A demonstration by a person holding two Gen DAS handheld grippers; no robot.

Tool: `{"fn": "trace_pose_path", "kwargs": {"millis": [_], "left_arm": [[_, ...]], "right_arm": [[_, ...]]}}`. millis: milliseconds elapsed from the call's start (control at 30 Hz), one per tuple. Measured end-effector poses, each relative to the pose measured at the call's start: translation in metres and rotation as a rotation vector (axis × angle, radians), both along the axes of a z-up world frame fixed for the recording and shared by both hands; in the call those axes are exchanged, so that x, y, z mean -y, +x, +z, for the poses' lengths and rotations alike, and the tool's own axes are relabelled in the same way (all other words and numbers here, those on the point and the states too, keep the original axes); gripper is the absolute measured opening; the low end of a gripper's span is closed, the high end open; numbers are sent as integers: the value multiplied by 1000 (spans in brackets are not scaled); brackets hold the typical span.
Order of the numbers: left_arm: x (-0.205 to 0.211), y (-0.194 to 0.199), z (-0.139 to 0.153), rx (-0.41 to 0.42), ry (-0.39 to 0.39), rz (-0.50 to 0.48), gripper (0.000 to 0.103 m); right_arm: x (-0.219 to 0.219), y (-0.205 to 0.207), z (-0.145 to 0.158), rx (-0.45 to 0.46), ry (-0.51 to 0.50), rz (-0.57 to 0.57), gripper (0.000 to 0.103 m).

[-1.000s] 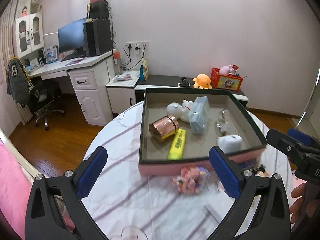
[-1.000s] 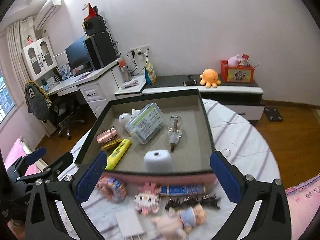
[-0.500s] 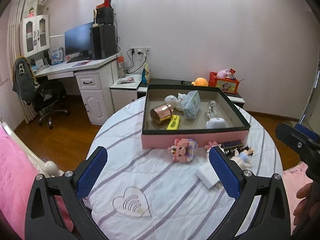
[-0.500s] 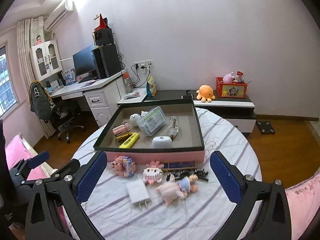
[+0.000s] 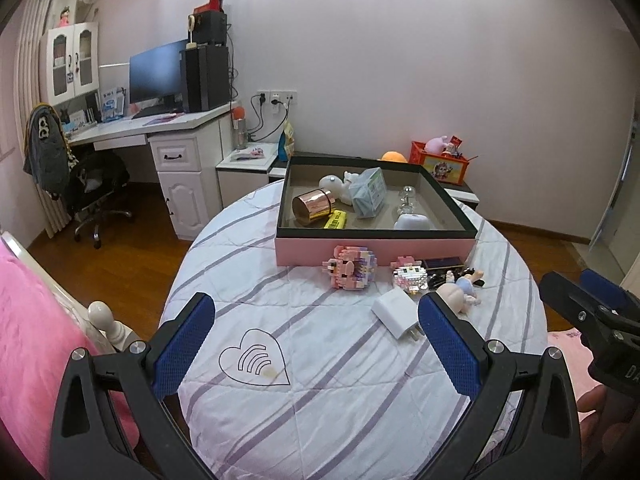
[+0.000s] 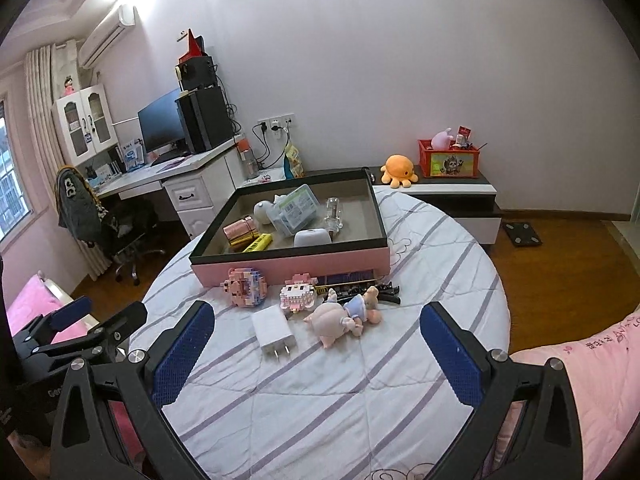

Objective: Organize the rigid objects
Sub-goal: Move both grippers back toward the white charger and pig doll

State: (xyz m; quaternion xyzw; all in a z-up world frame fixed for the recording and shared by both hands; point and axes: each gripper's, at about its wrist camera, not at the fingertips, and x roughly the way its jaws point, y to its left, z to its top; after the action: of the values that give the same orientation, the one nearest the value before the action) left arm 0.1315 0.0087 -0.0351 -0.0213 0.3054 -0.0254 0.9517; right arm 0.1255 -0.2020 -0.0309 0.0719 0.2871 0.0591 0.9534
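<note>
Between the blue pads of the right gripper (image 6: 316,354), jaws spread wide and holding nothing, lies bare striped cloth; the left gripper (image 5: 316,346) is likewise wide open and empty, hovering off the near edge of the round table (image 5: 340,400). Neither touches any item.

Loose items sit in a row just before the pink box (image 6: 288,266): a white charger (image 6: 274,330) nearest the right gripper, a doll (image 6: 346,314) beside it, a pink block pig (image 6: 244,286), a white block figure (image 6: 298,296), and dark hair clips (image 6: 384,294) with a dark flat card touching the box wall. Inside the box already: a copper tin (image 6: 240,231), a yellow marker (image 6: 258,243), a clear case (image 6: 298,210), a glass bottle (image 6: 333,216) and a white rounded gadget (image 6: 312,237).

Judgement: sorting is part done; the charger appears the likeliest next pick. Recommended: descend straight, pads across its narrow sides, prongs clear of the fingers, and lift high enough to clear the box rim. The cloth is wrinkled and may drag.

Beyond the table: wooden floor, a white desk (image 6: 160,178) with monitor, an office chair, a low cabinet bearing an orange plush toy (image 6: 398,169), and pink bedding on both sides.
</note>
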Motion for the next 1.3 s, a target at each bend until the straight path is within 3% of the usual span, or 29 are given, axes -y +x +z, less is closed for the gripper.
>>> {"fn": "trace_pose_path", "kwargs": {"millis": [667, 1300], "left_arm": [[13, 8, -15, -37, -1, -30, 103], [72, 80, -88, -250, -15, -82, 103]], "right_arm": [[9, 4, -7, -31, -11, -15, 103], [49, 52, -62, -198, 11, -54, 103]]}}
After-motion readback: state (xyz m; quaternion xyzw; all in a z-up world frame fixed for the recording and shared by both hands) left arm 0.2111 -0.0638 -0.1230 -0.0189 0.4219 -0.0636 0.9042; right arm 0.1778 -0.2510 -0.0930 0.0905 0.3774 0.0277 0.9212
